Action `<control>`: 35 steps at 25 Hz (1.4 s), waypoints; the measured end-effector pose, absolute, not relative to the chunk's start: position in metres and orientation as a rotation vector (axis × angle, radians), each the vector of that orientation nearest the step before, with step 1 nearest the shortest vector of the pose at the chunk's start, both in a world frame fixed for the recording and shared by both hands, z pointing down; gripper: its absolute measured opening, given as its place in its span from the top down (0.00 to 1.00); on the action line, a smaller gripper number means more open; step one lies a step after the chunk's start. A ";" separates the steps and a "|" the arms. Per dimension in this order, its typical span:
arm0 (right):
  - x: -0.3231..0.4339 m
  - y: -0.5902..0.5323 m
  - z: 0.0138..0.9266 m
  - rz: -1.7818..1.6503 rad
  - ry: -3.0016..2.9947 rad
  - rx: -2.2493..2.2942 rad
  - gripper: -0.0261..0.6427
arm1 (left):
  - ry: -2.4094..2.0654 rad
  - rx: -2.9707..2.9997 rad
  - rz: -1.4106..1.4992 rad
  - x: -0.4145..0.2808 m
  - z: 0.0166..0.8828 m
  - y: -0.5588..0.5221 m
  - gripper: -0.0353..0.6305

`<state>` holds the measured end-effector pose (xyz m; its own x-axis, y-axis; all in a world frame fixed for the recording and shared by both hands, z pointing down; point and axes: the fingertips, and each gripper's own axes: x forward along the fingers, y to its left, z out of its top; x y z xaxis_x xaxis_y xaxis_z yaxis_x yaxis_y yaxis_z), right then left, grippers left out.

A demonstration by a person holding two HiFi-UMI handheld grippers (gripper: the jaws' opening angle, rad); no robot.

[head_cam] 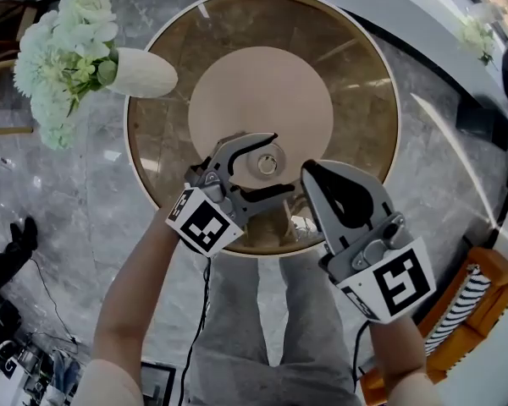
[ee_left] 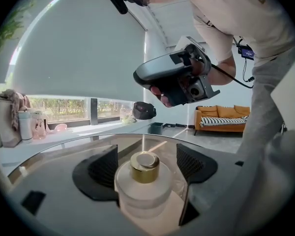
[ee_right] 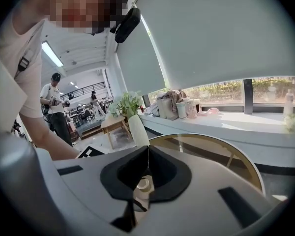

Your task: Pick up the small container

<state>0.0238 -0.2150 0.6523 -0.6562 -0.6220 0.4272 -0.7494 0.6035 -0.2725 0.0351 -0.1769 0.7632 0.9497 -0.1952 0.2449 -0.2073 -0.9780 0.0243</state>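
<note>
Head view: one small container (head_cam: pixel 267 164) toward desk (head_cam: pixel 356 100) near edge, partly masked by left gripper (head_cam: pixel 281 164), jaws spread astride it; right gripper (head_cam: pixel 310 174) pressed together, empty.

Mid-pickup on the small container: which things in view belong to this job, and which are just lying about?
Job:
- small frosted glass container with gold cap
- left claw, open, straddling it
- right claw, shut, empty
- round gold-rimmed glass table under it

Lying about:
- white vase of pale flowers
- orange sofa with striped cushion
</note>
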 end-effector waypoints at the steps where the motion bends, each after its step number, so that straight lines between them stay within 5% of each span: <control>1: 0.024 -0.216 0.657 0.634 -2.541 1.117 0.95 | -0.315 3.042 0.371 0.035 0.767 -0.178 0.41; 35: 0.002 -0.209 0.728 0.791 -2.484 0.874 0.95 | -0.273 2.989 0.505 0.051 0.805 -0.186 0.41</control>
<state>0.0018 -0.2095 0.7281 -0.7299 -0.4425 0.5210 -0.6623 0.6463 -0.3790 0.0506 -0.1857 0.8052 0.9290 -0.1594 0.3339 -0.1917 -0.9792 0.0660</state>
